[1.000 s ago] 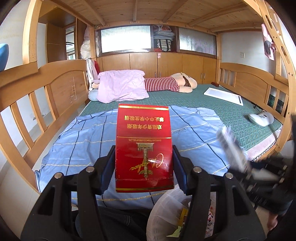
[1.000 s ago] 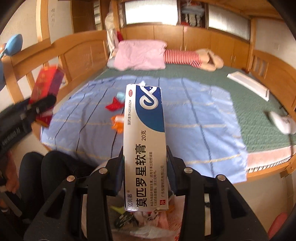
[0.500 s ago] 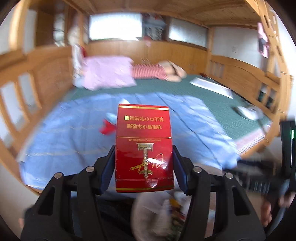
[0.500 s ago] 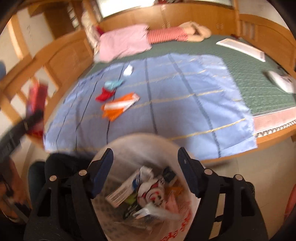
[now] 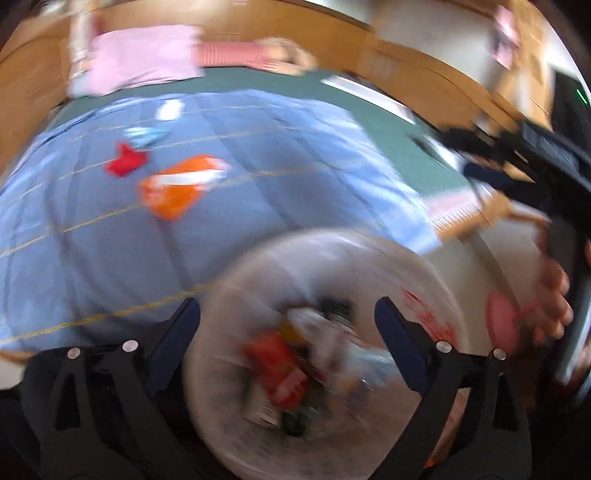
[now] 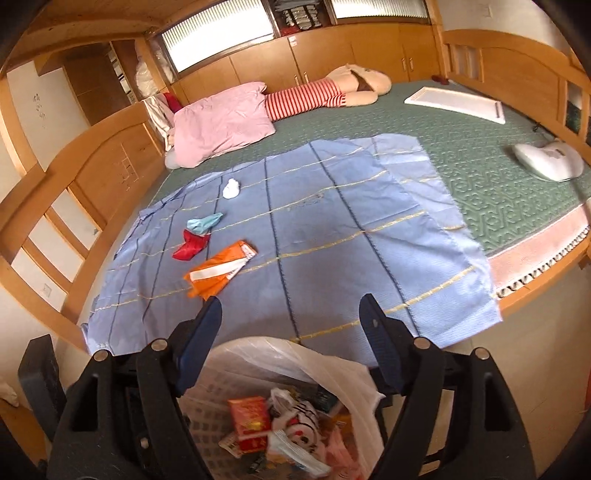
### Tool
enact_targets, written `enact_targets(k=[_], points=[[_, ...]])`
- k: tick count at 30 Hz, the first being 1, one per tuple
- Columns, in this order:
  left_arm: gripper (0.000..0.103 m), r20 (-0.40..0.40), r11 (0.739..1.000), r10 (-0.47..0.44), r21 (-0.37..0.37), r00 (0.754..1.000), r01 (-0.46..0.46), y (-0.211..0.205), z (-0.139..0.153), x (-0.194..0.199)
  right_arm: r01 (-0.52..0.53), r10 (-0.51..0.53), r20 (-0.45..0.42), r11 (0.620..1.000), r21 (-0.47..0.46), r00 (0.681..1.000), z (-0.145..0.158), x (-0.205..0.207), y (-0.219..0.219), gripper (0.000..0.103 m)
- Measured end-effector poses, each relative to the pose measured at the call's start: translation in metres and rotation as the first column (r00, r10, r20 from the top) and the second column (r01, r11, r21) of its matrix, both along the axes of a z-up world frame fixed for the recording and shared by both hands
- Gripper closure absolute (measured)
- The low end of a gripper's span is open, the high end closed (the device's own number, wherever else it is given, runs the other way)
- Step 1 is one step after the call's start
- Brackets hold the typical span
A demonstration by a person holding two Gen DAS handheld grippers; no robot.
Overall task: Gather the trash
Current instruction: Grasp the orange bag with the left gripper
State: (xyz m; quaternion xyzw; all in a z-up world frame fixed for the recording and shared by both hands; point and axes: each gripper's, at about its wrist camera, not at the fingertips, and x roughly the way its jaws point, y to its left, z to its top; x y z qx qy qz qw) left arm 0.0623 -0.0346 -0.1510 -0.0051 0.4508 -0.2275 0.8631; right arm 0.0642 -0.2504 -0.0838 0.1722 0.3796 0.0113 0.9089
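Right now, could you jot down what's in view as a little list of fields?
place: bed with a blue sheet spread on it
bin: bag-lined bin below both grippers
in bin: red box among other litter
left on sheet: orange wrapper, red scrap, teal scrap, white wad
left gripper: jaws opening, nothing between them
right gripper: jaws opening, nothing between them

Home bedroom: wide wooden bed frame (image 6: 92,155) with green mattress cover (image 6: 461,155), pink pillow (image 6: 221,122) and plush doll (image 6: 332,92) at the far end, wooden cabinets (image 6: 332,51) under windows (image 6: 218,33).
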Motion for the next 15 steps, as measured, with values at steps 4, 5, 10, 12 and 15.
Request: enact_targets(k=[4, 5, 10, 12, 15], points=[[0.008, 0.084, 0.976, 0.178, 0.112, 0.98, -0.187, 0.027, -0.005, 0.055, -0.019, 0.019, 0.011, 1.0, -0.009, 1.0, 0.005, 0.018, 0.007, 0.027], [0.008, 0.113, 0.967, 0.195, 0.143, 0.974, -0.21, 0.027, -0.006, 0.069, -0.019, 0.019, 0.007, 1.0, -0.009, 1.0, 0.003, 0.021, 0.007, 0.027], [0.008, 0.204, 0.913, 0.074, 0.38, 0.976, -0.149, -0.008, -0.029, 0.142, 0.0, 0.0, -0.08, 1.0, 0.008, 0.997, -0.019, 0.036, -0.004, 0.027], [0.008, 0.188, 0.894, 0.017, 0.437, 0.982, -0.099, -0.025, -0.045, 0.159, 0.021, -0.019, -0.107, 1.0, 0.019, 0.994, -0.025, 0.04, -0.01, 0.027], [0.008, 0.136, 0.863, -0.101, 0.505, 0.986, 0.018, -0.053, -0.072, 0.172, 0.046, -0.038, -0.144, 0.998, 0.049, 0.989, -0.033, 0.044, -0.023, 0.027]])
